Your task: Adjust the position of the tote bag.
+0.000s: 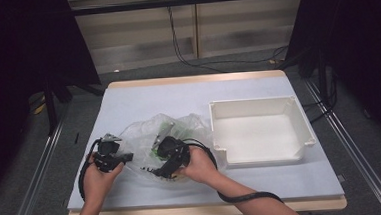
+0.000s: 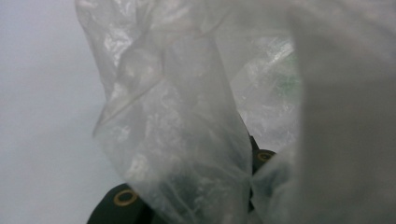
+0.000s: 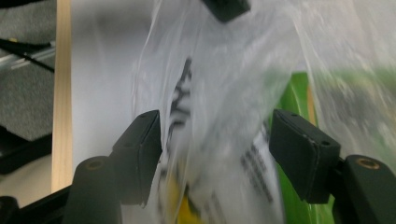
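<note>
A crumpled clear plastic bag lies on the white table, with a green package inside it. My left gripper is at the bag's left edge. In the left gripper view the film is bunched between its two black jaws, and the gripper is shut on it. My right gripper reaches into the bag's near side. In the right gripper view it stands open; loose film hangs between the pads without being pressed, and the green package shows behind.
An empty white bin stands on the table just right of the bag. The table's wooden front edge runs close to both hands. Cables trail from both grippers.
</note>
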Available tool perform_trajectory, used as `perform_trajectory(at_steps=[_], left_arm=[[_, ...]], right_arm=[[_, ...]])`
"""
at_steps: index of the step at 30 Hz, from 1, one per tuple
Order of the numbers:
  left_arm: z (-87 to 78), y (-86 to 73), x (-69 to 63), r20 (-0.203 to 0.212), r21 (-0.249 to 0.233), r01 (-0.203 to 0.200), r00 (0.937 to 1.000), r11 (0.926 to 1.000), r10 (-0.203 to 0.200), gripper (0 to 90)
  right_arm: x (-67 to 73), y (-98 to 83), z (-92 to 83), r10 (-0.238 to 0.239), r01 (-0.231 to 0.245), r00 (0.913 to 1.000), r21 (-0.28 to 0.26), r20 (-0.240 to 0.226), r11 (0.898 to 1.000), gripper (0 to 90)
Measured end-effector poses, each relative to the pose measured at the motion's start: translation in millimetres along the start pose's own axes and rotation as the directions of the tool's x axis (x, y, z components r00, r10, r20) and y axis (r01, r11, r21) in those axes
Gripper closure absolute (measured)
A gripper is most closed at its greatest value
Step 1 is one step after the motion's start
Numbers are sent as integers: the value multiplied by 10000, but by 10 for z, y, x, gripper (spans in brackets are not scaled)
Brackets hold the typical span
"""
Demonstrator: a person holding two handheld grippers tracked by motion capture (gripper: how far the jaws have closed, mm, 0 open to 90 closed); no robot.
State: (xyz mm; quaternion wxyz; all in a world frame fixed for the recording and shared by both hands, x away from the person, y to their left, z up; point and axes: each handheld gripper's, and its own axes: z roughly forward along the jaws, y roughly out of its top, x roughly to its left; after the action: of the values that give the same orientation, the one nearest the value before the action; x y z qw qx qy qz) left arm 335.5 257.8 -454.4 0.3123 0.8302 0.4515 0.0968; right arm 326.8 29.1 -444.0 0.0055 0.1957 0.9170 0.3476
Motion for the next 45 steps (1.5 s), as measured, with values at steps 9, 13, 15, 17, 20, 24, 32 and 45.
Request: perform_trajectory(at_steps=[9,13,15,17,20,24,32,45], left_arm=[[-163,5,100,167,-1262,549,9984,9905,-532,443],[-391,32,192,-333,-1755,469,9980,9834,-535,294],[-439,42,211,-361,-1860,550,9974,9810,-627,299],[-512,75,211,-448,-2037,403,9977,9782,-504,379],[-465,149,104,-276,-1699,-221,9995,9852,176,573],[-326,184,82,-234,-1345,-405,9990,9901,376,760],[-12,302,203,-833,-712,-350,9961,9969,290,872],[-447,362,106,300,-1715,-252,9991,9849,308,345]], right_arm=[[-10,52,247,-19,39,9987,384,-513,9993,827],[-15,13,292,-93,125,9988,659,-486,9977,892],[-24,3,288,-127,161,9989,752,-454,9970,894],[-30,-1,285,-128,167,9988,827,-477,9964,894],[-17,0,290,-189,229,9986,810,-500,9965,893],[17,9,291,-464,513,9973,883,-560,9948,893],[142,-10,297,-885,1005,9907,1170,-1035,9880,892],[57,10,217,-496,578,9941,839,-961,9948,877]])
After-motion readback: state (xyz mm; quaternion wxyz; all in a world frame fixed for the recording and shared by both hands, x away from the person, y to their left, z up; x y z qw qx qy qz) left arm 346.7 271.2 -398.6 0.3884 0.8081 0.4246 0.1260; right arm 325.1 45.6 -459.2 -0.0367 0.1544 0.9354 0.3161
